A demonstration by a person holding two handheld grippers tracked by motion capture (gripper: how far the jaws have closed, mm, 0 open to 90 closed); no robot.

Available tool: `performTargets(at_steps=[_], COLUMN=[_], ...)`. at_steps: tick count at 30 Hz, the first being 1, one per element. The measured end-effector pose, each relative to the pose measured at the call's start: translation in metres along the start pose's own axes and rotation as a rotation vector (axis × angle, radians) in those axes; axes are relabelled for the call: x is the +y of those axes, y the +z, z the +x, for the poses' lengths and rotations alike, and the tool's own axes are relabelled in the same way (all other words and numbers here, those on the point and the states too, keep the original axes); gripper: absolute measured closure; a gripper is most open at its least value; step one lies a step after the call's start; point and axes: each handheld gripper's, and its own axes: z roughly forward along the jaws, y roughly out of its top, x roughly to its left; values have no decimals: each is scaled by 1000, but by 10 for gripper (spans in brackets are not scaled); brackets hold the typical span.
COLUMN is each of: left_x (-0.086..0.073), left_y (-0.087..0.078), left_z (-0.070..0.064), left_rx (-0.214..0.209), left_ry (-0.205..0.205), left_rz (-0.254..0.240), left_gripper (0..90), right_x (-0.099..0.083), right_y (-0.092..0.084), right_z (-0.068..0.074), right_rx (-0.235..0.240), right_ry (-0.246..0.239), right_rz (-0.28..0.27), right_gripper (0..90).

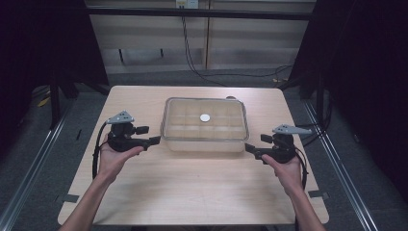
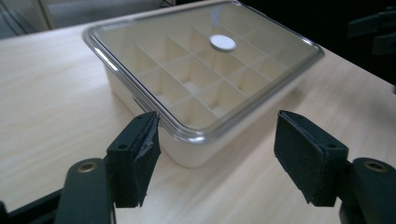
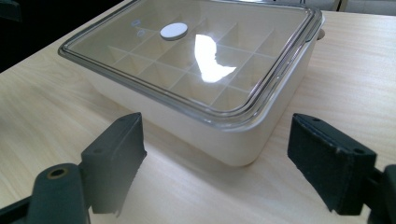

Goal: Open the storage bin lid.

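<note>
A cream box (image 1: 205,126) with a clear lid and several inner compartments stands at the middle of the wooden table (image 1: 192,187). A small white disc (image 1: 205,117) lies at the centre of the lid. My left gripper (image 1: 150,134) is held just left of the box's near left corner, jaws open and apart from it. In the left gripper view that corner of the box (image 2: 196,60) lies ahead between the open pads (image 2: 140,154). My right gripper (image 1: 255,144) hovers by the near right corner, also open. In the right gripper view the box (image 3: 187,56) sits ahead of the spread jaws, untouched.
Bare tabletop stretches in front of the box and to both sides. Black cables (image 1: 192,53) run across the floor beyond the far edge. Metal rails (image 1: 38,154) flank the table left and right.
</note>
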Motion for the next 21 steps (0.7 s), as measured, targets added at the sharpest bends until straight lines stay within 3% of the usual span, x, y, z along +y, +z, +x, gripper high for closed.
performTargets(at_steps=[3, 6, 8, 13, 14, 15, 16, 21], left_x=[3, 0, -2, -4, -5, -5, -7, -4], left_y=[3, 8, 13, 25, 30, 33, 39, 52], left_z=[5, 14, 18, 26, 26, 27, 29, 29], left_rx=[14, 22, 38, 47, 76, 80, 63, 57], left_ry=[-15, -60, -59, -73, -81, -77, -81, -69], left_rz=[-11, -41, -1, 36, 45, 61, 76, 99], left_gripper=[311, 281, 273, 185, 185, 151, 164, 162], right_x=[7, 7, 8, 11, 12, 12, 14, 16], right_y=[6, 10, 15, 23, 25, 27, 30, 36], right_z=[-7, -11, -12, -14, -15, -15, -13, -14], right_rx=[11, 20, 6, 14, 19, 28, 22, 26], right_ry=[4, 22, 10, 7, 13, 21, 5, 6], right_rz=[-10, -17, 18, 27, 23, 19, 27, 33], right_gripper=[197, 214, 190, 190, 203, 231, 204, 200])
